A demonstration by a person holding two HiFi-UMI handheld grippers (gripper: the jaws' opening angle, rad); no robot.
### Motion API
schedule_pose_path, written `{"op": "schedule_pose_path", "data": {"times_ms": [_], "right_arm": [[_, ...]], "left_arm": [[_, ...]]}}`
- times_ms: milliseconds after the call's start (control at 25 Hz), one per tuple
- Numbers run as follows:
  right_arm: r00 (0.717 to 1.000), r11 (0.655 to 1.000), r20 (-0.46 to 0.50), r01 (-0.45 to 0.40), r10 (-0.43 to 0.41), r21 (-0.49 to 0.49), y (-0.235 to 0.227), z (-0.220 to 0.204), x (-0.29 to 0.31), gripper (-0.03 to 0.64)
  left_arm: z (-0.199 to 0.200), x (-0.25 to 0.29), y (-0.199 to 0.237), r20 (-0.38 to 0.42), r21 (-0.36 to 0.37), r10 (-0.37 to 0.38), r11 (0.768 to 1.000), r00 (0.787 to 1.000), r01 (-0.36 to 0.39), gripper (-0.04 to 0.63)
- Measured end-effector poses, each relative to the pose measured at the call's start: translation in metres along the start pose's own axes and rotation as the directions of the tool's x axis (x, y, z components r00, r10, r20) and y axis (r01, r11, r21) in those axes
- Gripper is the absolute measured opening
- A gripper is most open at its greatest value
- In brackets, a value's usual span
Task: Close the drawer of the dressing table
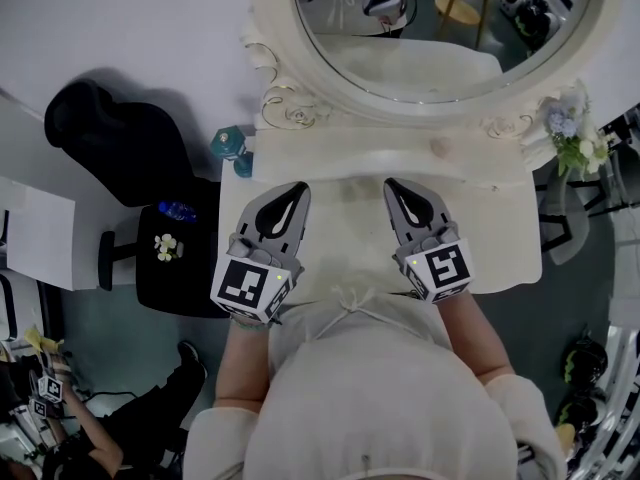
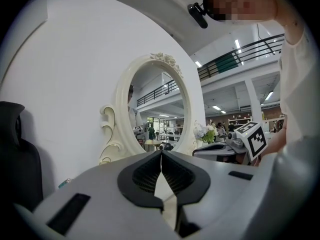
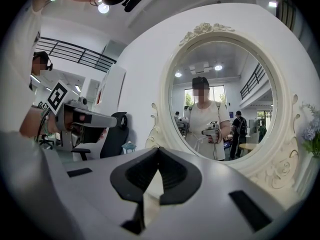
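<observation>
1. Nearest us, the person's white top (image 1: 370, 398) fills the bottom of the head view and covers the front edge of the pale dressing-table surface (image 1: 500, 233).
2. Just past it, the left hand-held gripper (image 1: 297, 192) and the right hand-held gripper (image 1: 393, 186) sit side by side over that surface, apart from each other, with their tips toward the mirror (image 1: 400, 38).
3. In its own view, each hand-held gripper has its jaws pressed together at the tips with nothing between them.
4. We cannot make out the drawer, because the front of the dressing table is hidden under the person's body.
5. The top of the head view cuts off the oval mirror.
6. A small teal object (image 1: 232, 146) at the surface's back left corner is too small for us to identify.
7. Flowers (image 1: 570, 133) stand at the right end of the surface, and a black chair (image 1: 120, 138) stands to its left.
</observation>
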State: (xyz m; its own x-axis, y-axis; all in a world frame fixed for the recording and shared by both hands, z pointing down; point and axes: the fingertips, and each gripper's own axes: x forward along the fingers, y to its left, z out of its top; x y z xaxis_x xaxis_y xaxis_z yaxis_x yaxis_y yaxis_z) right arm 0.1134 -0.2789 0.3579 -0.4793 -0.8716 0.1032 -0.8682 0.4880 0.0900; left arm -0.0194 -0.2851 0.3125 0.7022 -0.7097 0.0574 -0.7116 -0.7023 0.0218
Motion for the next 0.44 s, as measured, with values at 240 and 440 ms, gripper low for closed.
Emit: {"op": "schedule_pose_path", "data": {"times_ms": [240, 440], "right_arm": [[1.000, 1.000, 0.010, 0.008, -0.007, -0.011, -0.0020, 0.0016, 0.0013, 0.000], [0.999, 0.999, 0.046, 0.002, 0.000, -0.043, -0.0004, 0.0083, 0.0024, 0.000]], "left_arm": [[-0.0025, 0.0047, 0.0005, -0.001, -0.014, -0.004, 1.000, 1.000, 0.004, 0.020], [-0.0029, 0.0064, 0.0025, 0.013, -0.023, -0.021, 1.000, 1.000, 0.021, 0.021]]}}
